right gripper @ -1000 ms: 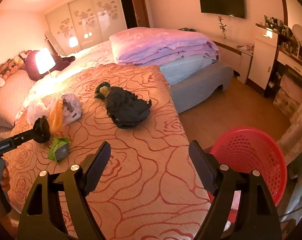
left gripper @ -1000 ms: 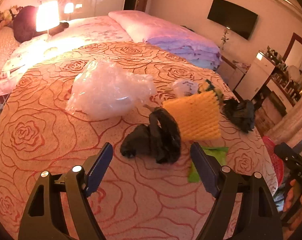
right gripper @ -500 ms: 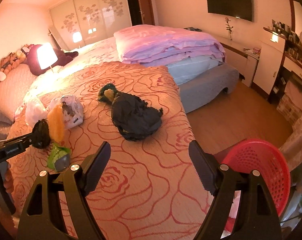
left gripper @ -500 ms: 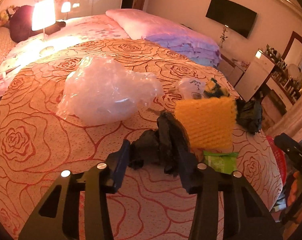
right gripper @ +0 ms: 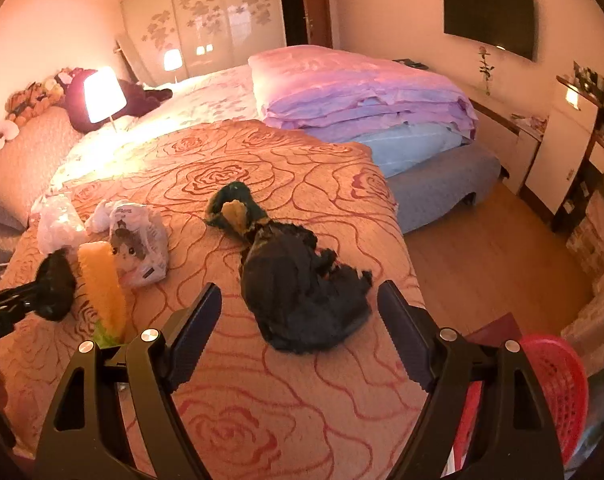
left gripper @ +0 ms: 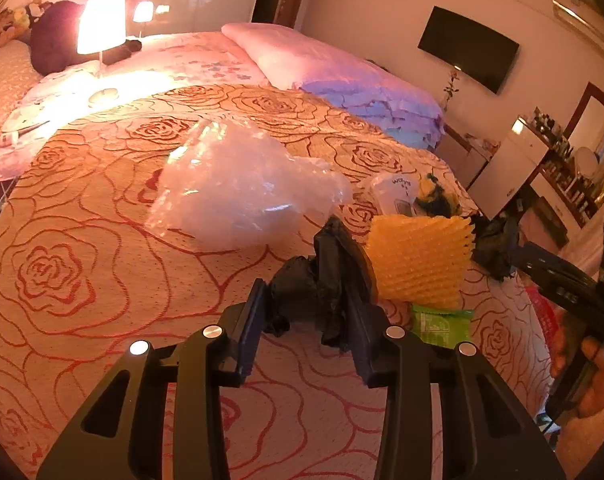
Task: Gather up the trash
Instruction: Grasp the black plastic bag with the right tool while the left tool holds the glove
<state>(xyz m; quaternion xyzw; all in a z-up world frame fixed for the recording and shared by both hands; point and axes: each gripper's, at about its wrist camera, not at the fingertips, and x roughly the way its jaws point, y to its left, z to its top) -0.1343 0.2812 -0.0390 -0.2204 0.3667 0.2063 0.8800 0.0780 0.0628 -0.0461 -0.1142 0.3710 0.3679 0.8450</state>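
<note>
My left gripper (left gripper: 306, 312) is closing on a small crumpled black bag (left gripper: 330, 256) that lies on the rose-patterned bedspread (left gripper: 101, 280), and both pads press on it. A yellow foam net (left gripper: 418, 260) and a green wrapper (left gripper: 442, 324) lie just right of it. A clear plastic bag (left gripper: 241, 192) sits behind. My right gripper (right gripper: 302, 332) stands open just short of a larger black bag (right gripper: 302, 292), with nothing between its pads. A dark green and yellow scrap (right gripper: 233, 208) touches that bag's far end. A white printed bag (right gripper: 137, 240) lies to the left.
A red mesh basket (right gripper: 554, 392) stands on the wooden floor at the bed's right corner. Folded purple quilts (right gripper: 362, 92) are stacked at the far end of the bed. A lit lamp (right gripper: 101, 92) glows at the back left. A hand (left gripper: 598, 376) holds the right tool.
The left jaws have gone from wide open to closed on the small black bag. The right gripper has moved toward the larger black bag, and the red basket has slid to the view's lower right.
</note>
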